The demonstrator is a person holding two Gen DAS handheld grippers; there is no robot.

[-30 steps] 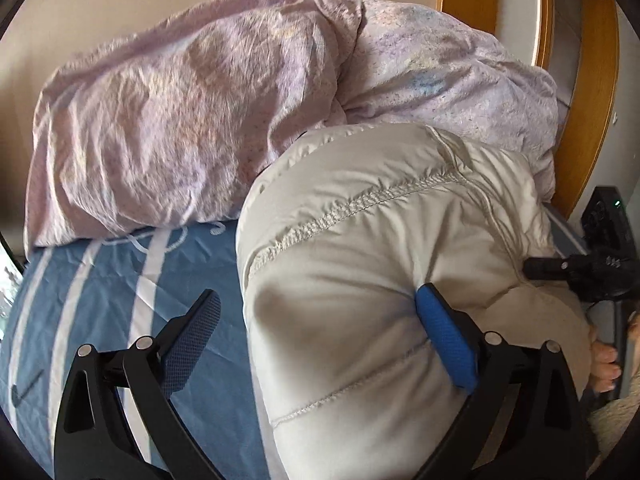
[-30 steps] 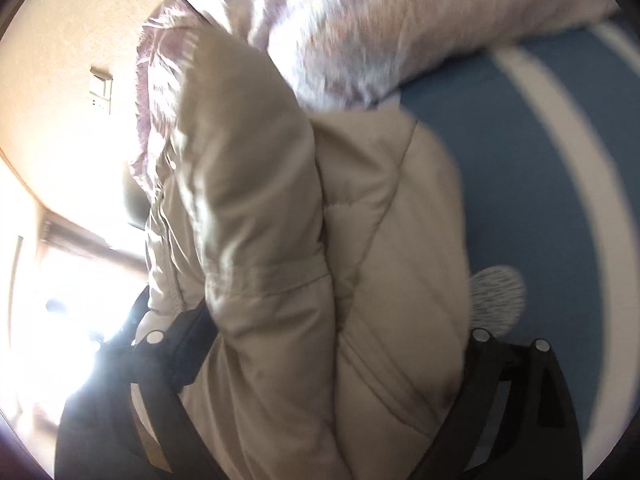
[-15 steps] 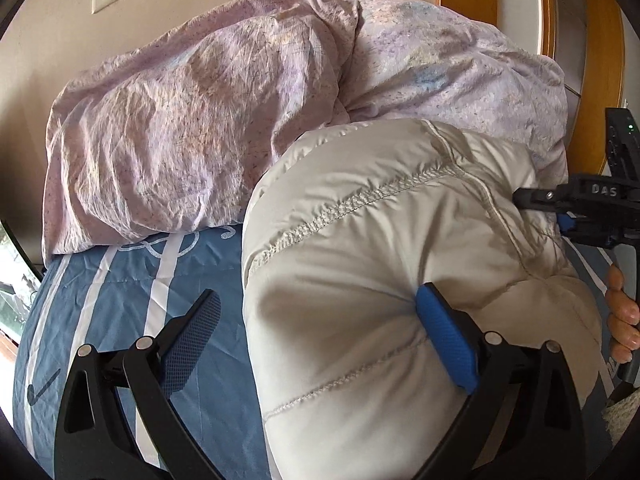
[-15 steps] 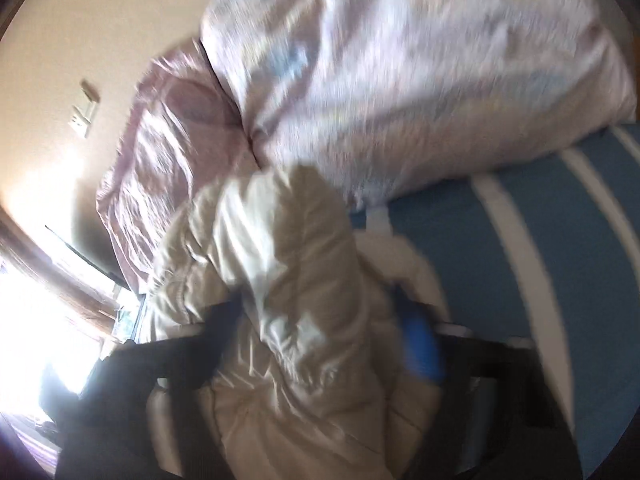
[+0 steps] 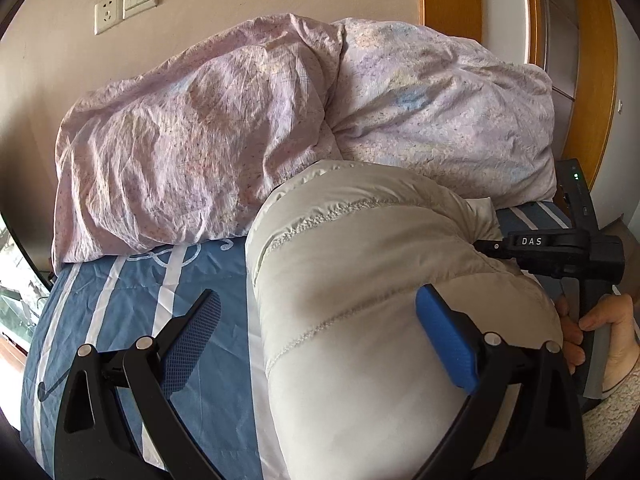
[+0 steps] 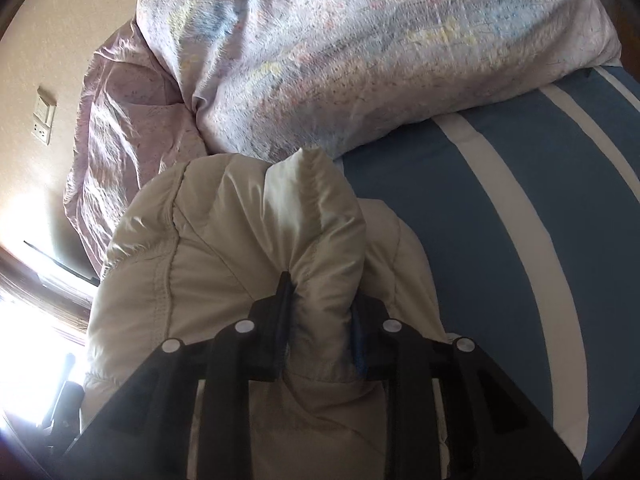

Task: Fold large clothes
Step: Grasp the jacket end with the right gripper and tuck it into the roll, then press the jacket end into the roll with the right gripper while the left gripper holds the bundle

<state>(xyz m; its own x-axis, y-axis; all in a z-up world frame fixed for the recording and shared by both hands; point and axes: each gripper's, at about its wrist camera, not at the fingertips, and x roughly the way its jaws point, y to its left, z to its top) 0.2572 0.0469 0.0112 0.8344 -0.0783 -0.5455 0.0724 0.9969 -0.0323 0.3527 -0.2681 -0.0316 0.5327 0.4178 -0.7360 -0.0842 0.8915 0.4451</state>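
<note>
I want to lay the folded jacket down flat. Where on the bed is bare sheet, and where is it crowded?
Bare blue striped sheet lies left of the beige puffer jacket, below the lilac duvet. A wider bare stretch lies right of the jacket, under the duvet's edge. The head of the bed is crowded: the duvet is heaped there and touches the jacket.

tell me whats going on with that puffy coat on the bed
A person is folding a cream puffer jacket on a blue striped bedsheet. The right hand-held gripper is clamped on a bunched fold of the jacket. The left hand-held gripper is wide open, one finger pressing the jacket's side. The jacket is a rounded bundle in front of a lilac duvet.
</note>
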